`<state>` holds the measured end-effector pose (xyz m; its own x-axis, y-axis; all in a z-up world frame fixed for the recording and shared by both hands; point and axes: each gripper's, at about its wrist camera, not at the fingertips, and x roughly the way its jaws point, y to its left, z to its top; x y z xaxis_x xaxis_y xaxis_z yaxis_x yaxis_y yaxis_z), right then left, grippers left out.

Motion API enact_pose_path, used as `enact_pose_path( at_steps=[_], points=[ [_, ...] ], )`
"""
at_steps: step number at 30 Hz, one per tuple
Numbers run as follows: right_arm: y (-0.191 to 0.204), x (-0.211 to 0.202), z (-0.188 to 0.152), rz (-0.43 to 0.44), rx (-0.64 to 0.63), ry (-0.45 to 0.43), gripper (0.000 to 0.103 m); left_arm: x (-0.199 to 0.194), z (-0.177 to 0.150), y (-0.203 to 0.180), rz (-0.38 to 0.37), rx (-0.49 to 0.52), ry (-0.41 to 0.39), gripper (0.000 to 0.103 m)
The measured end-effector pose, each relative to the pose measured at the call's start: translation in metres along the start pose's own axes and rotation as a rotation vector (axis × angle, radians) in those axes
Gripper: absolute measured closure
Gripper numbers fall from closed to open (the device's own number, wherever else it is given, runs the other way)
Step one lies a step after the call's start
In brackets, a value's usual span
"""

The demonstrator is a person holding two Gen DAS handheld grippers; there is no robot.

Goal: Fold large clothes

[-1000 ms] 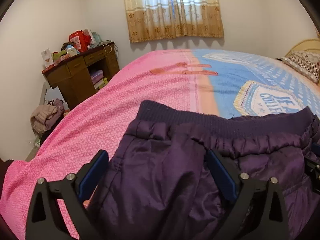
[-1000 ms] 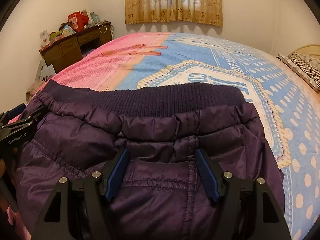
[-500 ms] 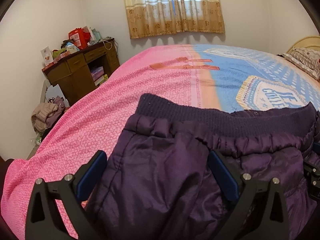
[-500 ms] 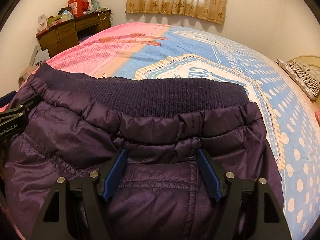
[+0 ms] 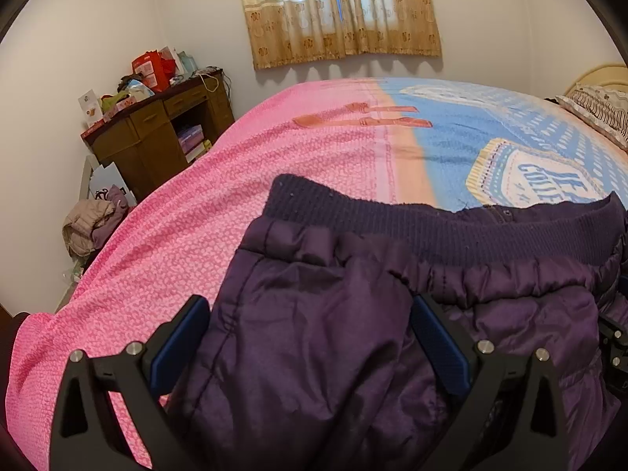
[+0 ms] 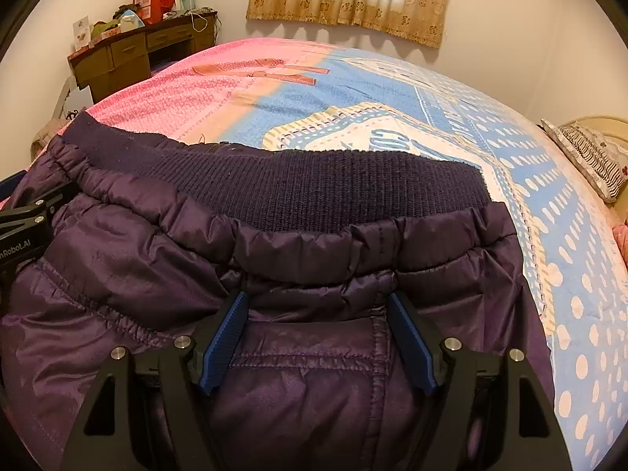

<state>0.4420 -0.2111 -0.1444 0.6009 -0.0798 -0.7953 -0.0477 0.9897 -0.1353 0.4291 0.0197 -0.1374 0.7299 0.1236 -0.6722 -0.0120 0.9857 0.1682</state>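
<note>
Purple padded jacket [image 5: 353,333]: spread flat on the bedspread [image 5: 274,180], near edge of the bed, shiny quilted shell creased and puffed; dark ribbed knit band [image 6: 314,192] along the far edge, gathered seam just behind it; short run of zipper showing at the band's middle

Left gripper [image 5: 310,337]: black frame, blue ribbed pads, angled down over the jacket's left edge; jaws set wide apart, left pad [image 5: 180,341] over pink bedspread just beside the jacket's side seam, right pad [image 5: 439,349] on the fabric; jacket cloth bulging up between the pads, neither pad seen pinching it; nothing clamped

Right gripper [image 6: 318,337]: same build, angled down over the jacket's right half, close behind the gathered seam; jaws apart, a quilted panel lying between the pads [image 6: 225,341], pads beside the cloth without squeezing it

Left gripper's black body also seen at the left margin of the right wrist view, resting against the jacket

Bedspread: pink on the left, blue with white dots and a badge print on the right

Surroundings: wooden desk [image 5: 157,133] with cluttered top, patterned curtain [image 5: 341,11], striped pillow [image 6: 592,157], heap of clothes [image 5: 94,223] on the floor
</note>
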Motion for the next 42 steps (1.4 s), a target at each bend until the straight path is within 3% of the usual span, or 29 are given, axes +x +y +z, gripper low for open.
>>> enact_pose_path(
  at_steps=[11,32,42],
  points=[
    [0.005,0.001,0.001,-0.032,-0.020,0.011,0.029,0.005,0.000,0.000,0.002,0.011,0.036,0.000],
    [0.022,0.002,0.001,-0.147,-0.089,0.018,0.028,0.003,-0.003,-0.014,0.108,0.082,0.040,0.000],
    [0.024,0.001,-0.001,-0.165,-0.093,0.012,0.027,0.003,-0.002,-0.016,0.116,0.087,0.040,0.000]
  ],
)
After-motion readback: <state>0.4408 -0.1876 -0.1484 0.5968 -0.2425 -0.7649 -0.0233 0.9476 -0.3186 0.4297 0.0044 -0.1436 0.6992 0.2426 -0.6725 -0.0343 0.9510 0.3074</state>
